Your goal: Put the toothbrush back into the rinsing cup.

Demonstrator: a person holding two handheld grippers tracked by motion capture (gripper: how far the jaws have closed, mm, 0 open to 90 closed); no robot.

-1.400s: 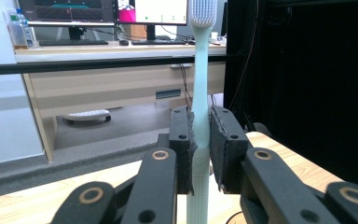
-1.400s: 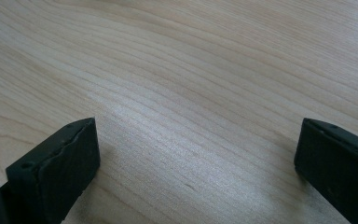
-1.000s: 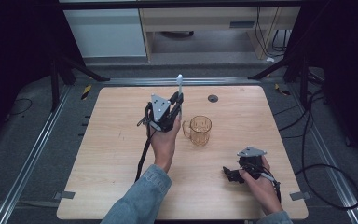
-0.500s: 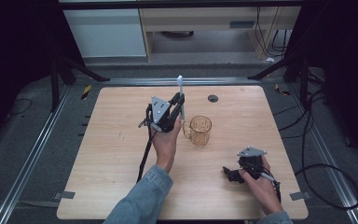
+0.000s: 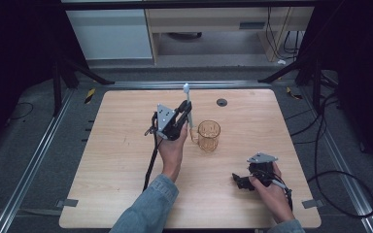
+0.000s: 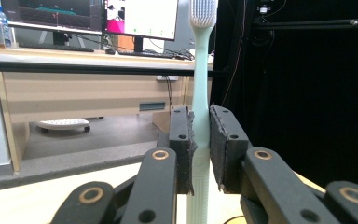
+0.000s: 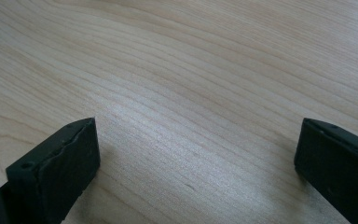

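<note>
My left tool [image 5: 184, 112] clamps toothbrush [image 6: 200, 93] upright, barely shifted since a second ago, just at 9 o'clock of mug [image 5: 209, 136]. Probably lowering in next. Right tool [image 5: 245, 180] gapes, idle on table [image 5: 116, 160].

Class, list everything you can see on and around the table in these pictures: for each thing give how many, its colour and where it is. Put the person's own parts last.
Toothbrush: one, pale green with white bristles, upright, clamped in the left claw beside the cup.
Cup: one, clear amber with a handle, standing near the table's middle.
Round black insert: one, black, in the tabletop near the far edge.
Table: one, light wood.
Monitors: two, lit, on a desk in the left gripper view.
Left claw: one, black, raised over the table, shut on the toothbrush.
Right claw: one, black, open, low over bare wood near the table's front right.
Hands: two, left and right, each holding a claw; blue denim sleeve on the left arm.
</note>
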